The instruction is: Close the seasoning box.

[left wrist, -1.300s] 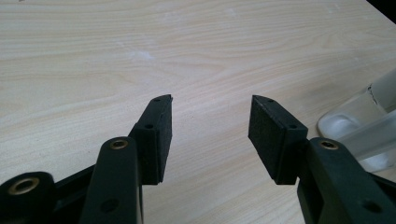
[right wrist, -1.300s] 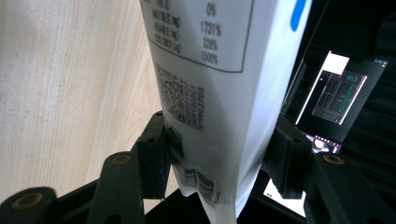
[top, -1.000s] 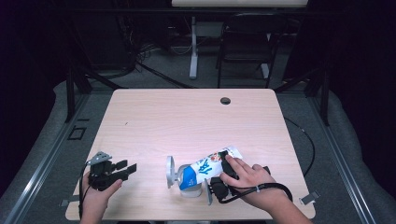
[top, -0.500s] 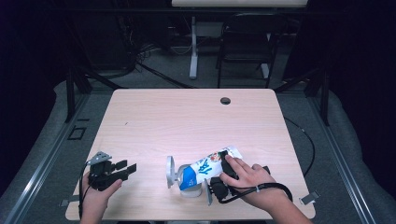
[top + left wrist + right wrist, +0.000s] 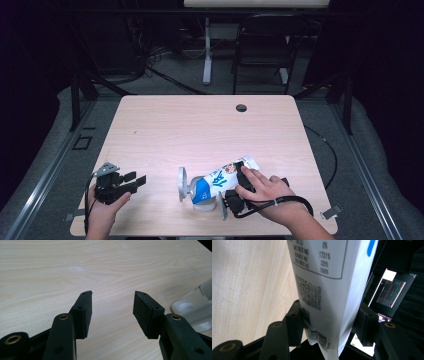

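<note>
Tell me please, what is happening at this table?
A person works with a claw in each hand. The right claw grips the bottom end of a white and blue pouch, tilted with its top over a clear glass lying near the table front edge. The left claw rests open over bare wood, holding nothing.

Wooden table (image 5: 200, 130), black chair (image 5: 262, 47) and white table leg (image 5: 206, 55) behind.

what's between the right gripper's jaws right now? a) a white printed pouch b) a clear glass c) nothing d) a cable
a: in the right gripper view the right gripper has both jaws pressed against the white printed pouch, near its barcode end.
</note>
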A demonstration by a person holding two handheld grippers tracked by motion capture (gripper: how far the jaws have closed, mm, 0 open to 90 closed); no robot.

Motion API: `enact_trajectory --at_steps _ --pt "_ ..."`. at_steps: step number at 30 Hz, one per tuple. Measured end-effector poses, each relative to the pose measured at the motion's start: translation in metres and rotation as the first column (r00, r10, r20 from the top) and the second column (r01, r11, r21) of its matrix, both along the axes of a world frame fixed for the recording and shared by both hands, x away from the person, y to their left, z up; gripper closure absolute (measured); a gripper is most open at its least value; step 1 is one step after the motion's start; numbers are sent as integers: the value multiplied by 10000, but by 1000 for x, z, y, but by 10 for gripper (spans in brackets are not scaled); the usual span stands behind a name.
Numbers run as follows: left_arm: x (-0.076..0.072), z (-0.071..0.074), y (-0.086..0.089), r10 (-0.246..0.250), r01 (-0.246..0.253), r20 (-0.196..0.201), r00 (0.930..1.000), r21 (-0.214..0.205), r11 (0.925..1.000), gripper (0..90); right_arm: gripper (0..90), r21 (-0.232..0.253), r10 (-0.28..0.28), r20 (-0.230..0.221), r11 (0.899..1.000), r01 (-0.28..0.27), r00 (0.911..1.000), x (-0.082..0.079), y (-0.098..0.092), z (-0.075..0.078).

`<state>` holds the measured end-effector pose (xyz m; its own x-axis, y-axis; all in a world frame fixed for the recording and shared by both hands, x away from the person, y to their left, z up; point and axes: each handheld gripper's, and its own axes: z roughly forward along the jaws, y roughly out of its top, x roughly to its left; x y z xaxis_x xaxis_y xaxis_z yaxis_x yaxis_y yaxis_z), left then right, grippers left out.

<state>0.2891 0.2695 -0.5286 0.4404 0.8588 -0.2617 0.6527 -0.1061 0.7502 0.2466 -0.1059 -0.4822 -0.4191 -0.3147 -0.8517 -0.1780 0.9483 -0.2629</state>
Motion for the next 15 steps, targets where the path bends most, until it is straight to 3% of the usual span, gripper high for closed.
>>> enact_trajectory --at_steps 15 --pt "0 -1 0 70 -70 -33 10000 -7 10000 499 489 -19 19 -25 10000 -19 10000 0 0 0"
